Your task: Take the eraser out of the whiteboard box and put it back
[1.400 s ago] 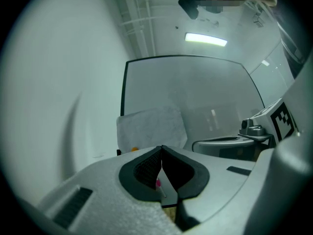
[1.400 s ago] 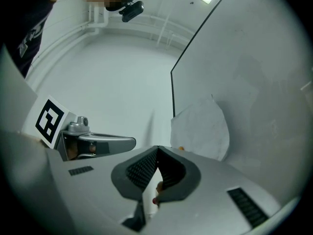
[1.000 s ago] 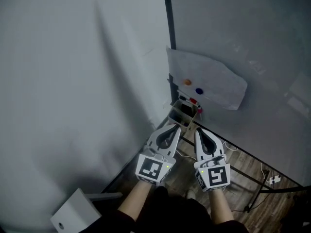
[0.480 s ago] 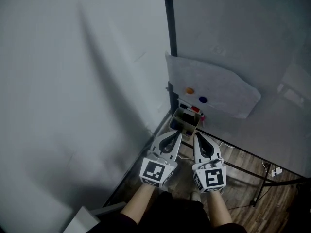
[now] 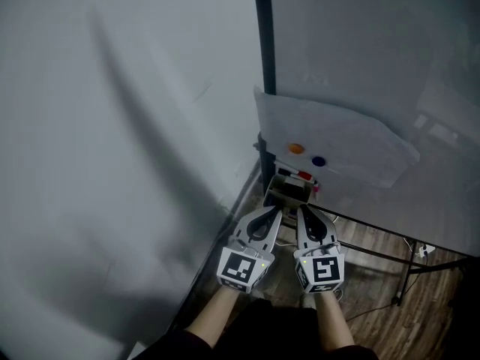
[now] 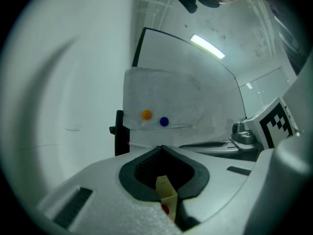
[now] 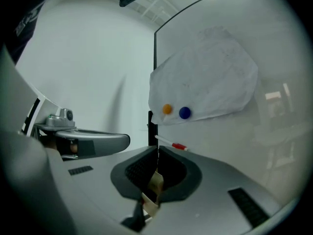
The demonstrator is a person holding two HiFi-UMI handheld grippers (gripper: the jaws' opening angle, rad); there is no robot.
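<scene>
The whiteboard box (image 5: 291, 188) is a small open tan box hanging at the whiteboard's lower left corner; its inside looks dark, and I cannot make out the eraser. A red-capped marker (image 5: 301, 175) lies at its far side. My left gripper (image 5: 277, 211) and right gripper (image 5: 300, 209) sit side by side just below the box, both shut and empty. In the left gripper view the left gripper (image 6: 162, 147) has its tips meeting, with a strip of tan box (image 6: 165, 187) showing behind them. The right gripper (image 7: 157, 150) is also shut, below the marker (image 7: 172, 144).
A crumpled paper sheet (image 5: 337, 137) is pinned to the whiteboard by an orange magnet (image 5: 297, 148) and a blue magnet (image 5: 319, 160). The board's black frame post (image 5: 262, 43) runs up beside a grey wall (image 5: 112, 126). Black stand bars (image 5: 375, 253) cross the wooden floor (image 5: 382, 306).
Both grippers have sunk and drawn close together under the box, staying shut. The view has shifted, and the white object at the lower left has left the picture.
</scene>
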